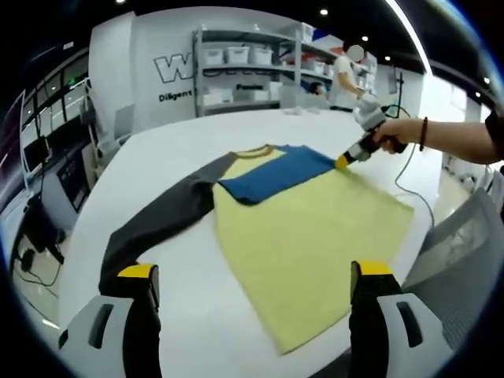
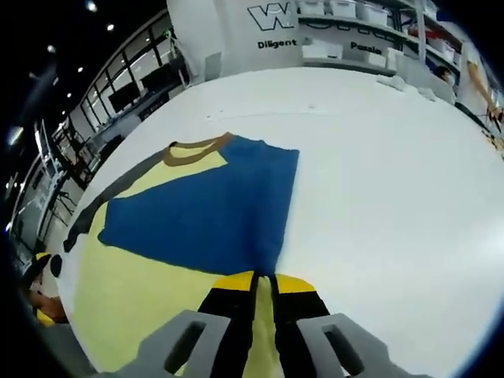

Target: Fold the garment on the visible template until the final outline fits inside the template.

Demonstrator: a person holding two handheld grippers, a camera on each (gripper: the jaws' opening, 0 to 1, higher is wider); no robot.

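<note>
We hold the blue sleeve and fold it over the shirt.

Our right gripper (image 2: pixel 264 277) has its jaws pinched tight on the edge of the blue sleeve (image 2: pixel 205 209), at the shirt's side. Our left gripper (image 1: pixel 256 272) has its jaws wide apart, holding nothing, and hangs over the near end of the yellow shirt (image 1: pixel 303 236). The shirt lies flat on the white table (image 1: pixel 181 146), with the grey sleeve (image 1: pixel 161 216) stretched out to the side. We think the blue sleeve should lie smooth and straight, so we should pull it gently, keep it low, and let go only when it lies flat.
</note>
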